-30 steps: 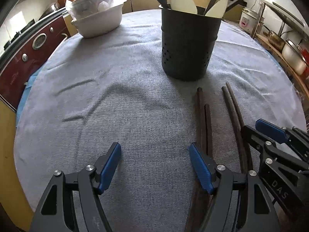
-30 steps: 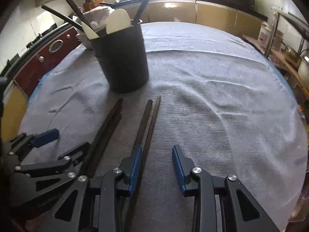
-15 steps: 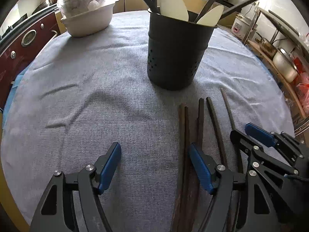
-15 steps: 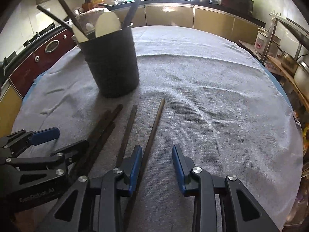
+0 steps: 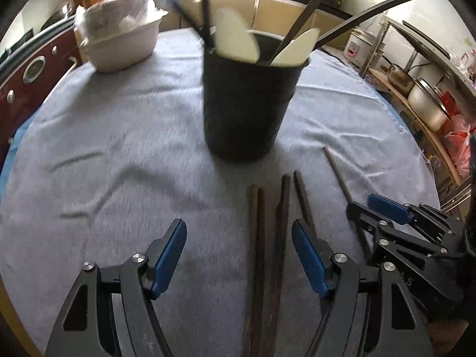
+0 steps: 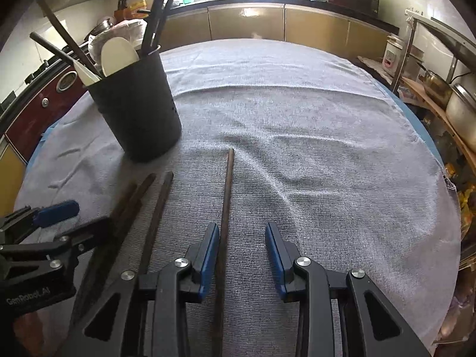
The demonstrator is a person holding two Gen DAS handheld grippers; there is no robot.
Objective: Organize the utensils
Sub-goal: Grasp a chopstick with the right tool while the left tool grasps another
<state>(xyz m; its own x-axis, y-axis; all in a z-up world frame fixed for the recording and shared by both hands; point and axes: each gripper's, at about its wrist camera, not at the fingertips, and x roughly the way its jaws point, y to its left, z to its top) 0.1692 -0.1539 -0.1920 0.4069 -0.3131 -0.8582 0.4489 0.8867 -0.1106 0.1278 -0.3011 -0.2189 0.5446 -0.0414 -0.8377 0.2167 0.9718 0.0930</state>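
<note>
Grey cloth [image 6: 297, 125] covers the round table, where dark chopsticks [image 5: 258, 253] lie side by side at lower centre of the left view, one single chopstick [image 6: 226, 202] lying apart. Behind them stands the black utensil holder [image 5: 247, 104] with spatulas. Both the left gripper [image 5: 238, 255] and right gripper [image 6: 242, 253] are spread, grasping nothing; a white bowl [image 5: 119, 44] sits upper left.
</note>
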